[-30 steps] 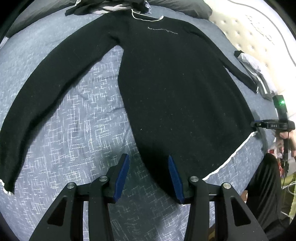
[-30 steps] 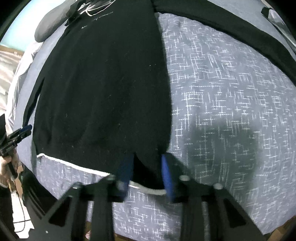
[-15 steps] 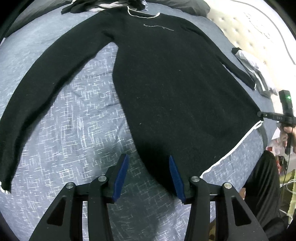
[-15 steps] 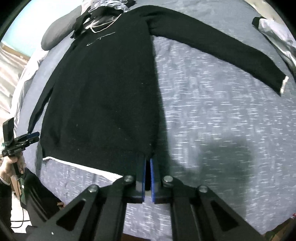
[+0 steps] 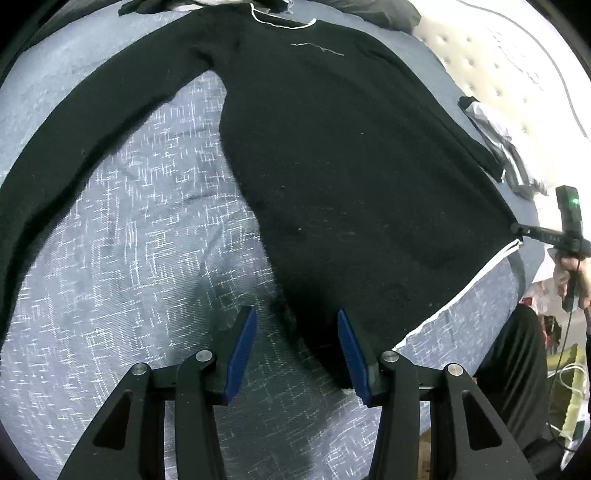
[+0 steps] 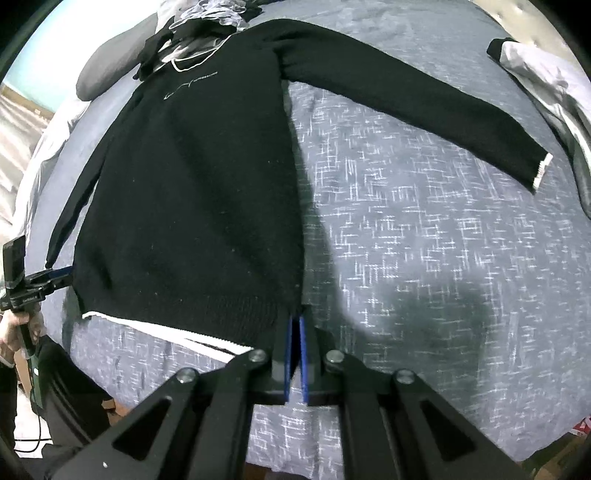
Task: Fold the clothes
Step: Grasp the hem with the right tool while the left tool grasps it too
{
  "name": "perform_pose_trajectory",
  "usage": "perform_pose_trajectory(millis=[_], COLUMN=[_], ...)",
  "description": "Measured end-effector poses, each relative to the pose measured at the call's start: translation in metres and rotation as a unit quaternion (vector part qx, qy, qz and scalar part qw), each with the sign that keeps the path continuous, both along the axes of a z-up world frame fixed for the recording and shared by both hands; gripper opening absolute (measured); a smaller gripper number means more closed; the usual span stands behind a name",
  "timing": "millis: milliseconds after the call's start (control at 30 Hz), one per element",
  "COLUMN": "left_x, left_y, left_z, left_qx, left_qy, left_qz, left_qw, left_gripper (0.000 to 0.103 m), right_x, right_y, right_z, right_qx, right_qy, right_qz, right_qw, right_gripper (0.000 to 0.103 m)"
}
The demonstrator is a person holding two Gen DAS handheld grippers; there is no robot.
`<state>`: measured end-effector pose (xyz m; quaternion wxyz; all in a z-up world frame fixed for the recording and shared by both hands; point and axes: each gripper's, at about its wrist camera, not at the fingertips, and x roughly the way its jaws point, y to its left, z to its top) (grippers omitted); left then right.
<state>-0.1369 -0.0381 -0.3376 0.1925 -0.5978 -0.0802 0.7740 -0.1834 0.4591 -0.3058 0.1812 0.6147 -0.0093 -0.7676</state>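
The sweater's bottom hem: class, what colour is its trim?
White, a thin line edging the black sweater along its hem; clearest in the right wrist view.

Sweater's left cuff [image 5: 4,325] cut off.

Home bedroom, bed with blue-grey patterned bedspread [image 5: 147,236], cream tufted headboard [image 5: 491,74], dark pillow [image 6: 107,74], heap of clothes [image 6: 207,22] at the far end
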Motion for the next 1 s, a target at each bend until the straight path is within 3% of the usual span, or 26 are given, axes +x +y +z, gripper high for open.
perform_pose_trajectory(millis=[500,600,667,700,1000], left_x=[0.005,0.008,0.010,0.009,0.013], left_y=[0.022,0.026,0.027,0.027,0.016], left_z=[-0.015,-0.014,-0.014,-0.012,0.018], left_qx=[0.029,0.029,0.031,0.034,0.037], left_qy=[-0.016,-0.013,-0.011,-0.008,0.015], left_qz=[-0.016,-0.021,-0.020,-0.019,-0.037], left_qw=[0.9993,0.9993,0.9993,0.9992,0.9985], left_gripper=[0.048,0.036,0.013,0.009,0.006], right_x=[-0.002,-0.003,-0.002,-0.001,0.003], right_y=[-0.008,-0.008,-0.009,-0.010,-0.011], right_z=[-0.003,-0.003,-0.004,-0.004,0.004], right_qx=[-0.007,-0.012,-0.013,-0.014,-0.022], right_qy=[-0.007,-0.008,-0.008,-0.008,-0.001], right_qz=[-0.006,-0.007,-0.006,-0.005,0.000], right_qw=[1.000,1.000,1.000,1.000,1.000], right_gripper=[0.003,0.003,0.003,0.003,0.003])
